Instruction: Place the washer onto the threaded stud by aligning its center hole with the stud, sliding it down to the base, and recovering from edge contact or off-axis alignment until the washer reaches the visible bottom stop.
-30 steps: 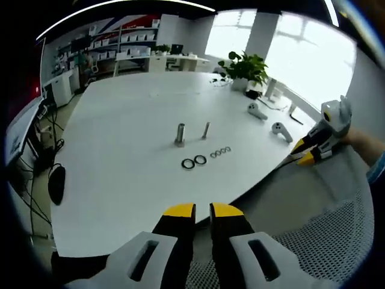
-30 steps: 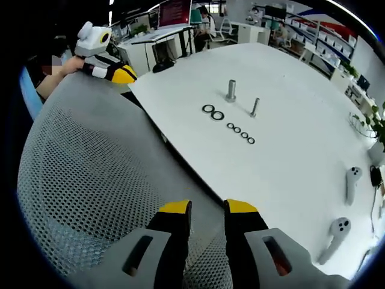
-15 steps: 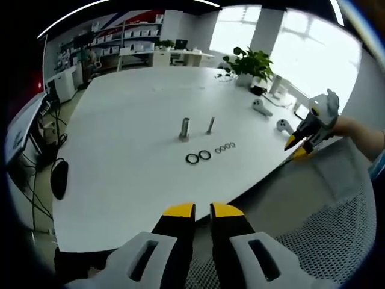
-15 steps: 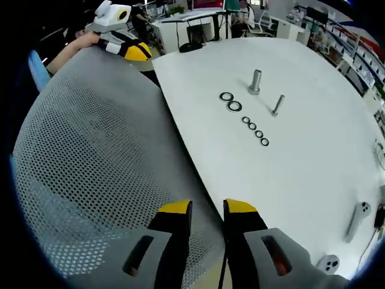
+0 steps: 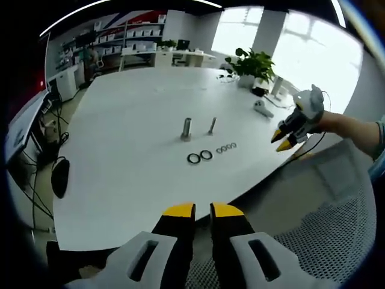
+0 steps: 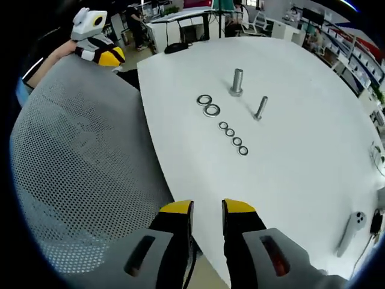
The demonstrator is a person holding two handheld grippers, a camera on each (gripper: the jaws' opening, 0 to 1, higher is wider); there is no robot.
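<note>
On the white table (image 5: pixel 120 138) stand a thick stud (image 5: pixel 186 128) and a thin stud (image 5: pixel 212 125). In front of them lie two large washers (image 5: pixel 200 157) and a row of several small washers (image 5: pixel 227 147). The right gripper view has the thick stud (image 6: pixel 236 82), thin stud (image 6: pixel 260 107), large washers (image 6: pixel 208 105) and small washers (image 6: pixel 233 136) well ahead. My left gripper (image 5: pixel 203 212) hangs off the table's near edge, jaws nearly touching, empty. My right gripper (image 6: pixel 207 208) is over the table edge, slightly open and empty. It also appears as the right gripper (image 5: pixel 281 142).
A grey mesh chair back (image 6: pixel 78 168) lies beside the table edge, also seen as the mesh chair back (image 5: pixel 325 241). White controllers (image 5: pixel 260 108) and a potted plant (image 5: pixel 252 63) sit at the far side. My left gripper (image 6: pixel 108 58) is held past the chair.
The right gripper has moved from above the chair back to over the table edge, closer to the washers. The left gripper has hardly moved. Studs and washers lie as before.
</note>
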